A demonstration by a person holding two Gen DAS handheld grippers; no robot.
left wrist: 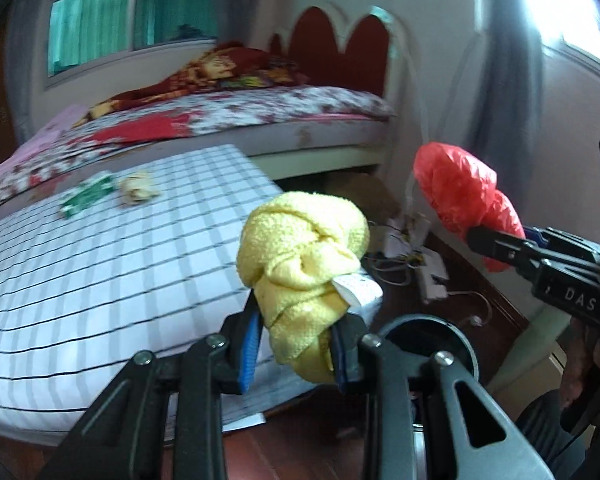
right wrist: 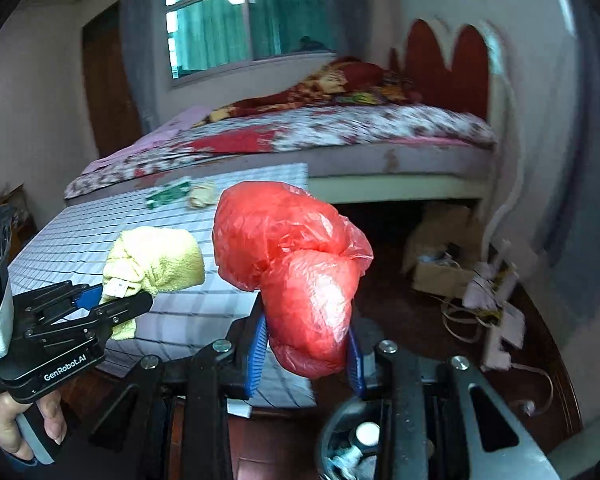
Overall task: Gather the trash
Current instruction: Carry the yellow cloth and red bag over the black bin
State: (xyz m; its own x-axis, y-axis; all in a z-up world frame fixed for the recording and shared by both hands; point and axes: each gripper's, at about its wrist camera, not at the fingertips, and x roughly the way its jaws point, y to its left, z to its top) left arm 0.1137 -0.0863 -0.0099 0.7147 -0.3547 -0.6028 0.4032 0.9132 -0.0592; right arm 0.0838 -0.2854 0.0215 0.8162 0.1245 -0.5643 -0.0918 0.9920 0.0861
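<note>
Yellow terry cloth, bunched into a soft lump with a white label [left wrist: 302,268], sits clamped between the blue pads of the left tongs [left wrist: 298,356]. The right tongs [right wrist: 306,354] are closed in the same way on a crumpled red plastic bag [right wrist: 292,264], which bulges above the pads. Both bundles are held in the air, the red bag to the right of the yellow cloth.

Behind and to the left of them is a desk with a white and grey checked cover [left wrist: 100,272]. At its far side lie a small green printed wrapper [left wrist: 86,194] and, just beside it on the right, a crumpled beige paper ball [left wrist: 140,190].

Near the bottom of both views, below the tongs, the round dark rim of a bin [left wrist: 456,334] shows over the dark wooden floor [right wrist: 412,320]. Some white pieces are visible inside it.

Farther away stands a bed with a flowered sheet [right wrist: 340,124].
</note>
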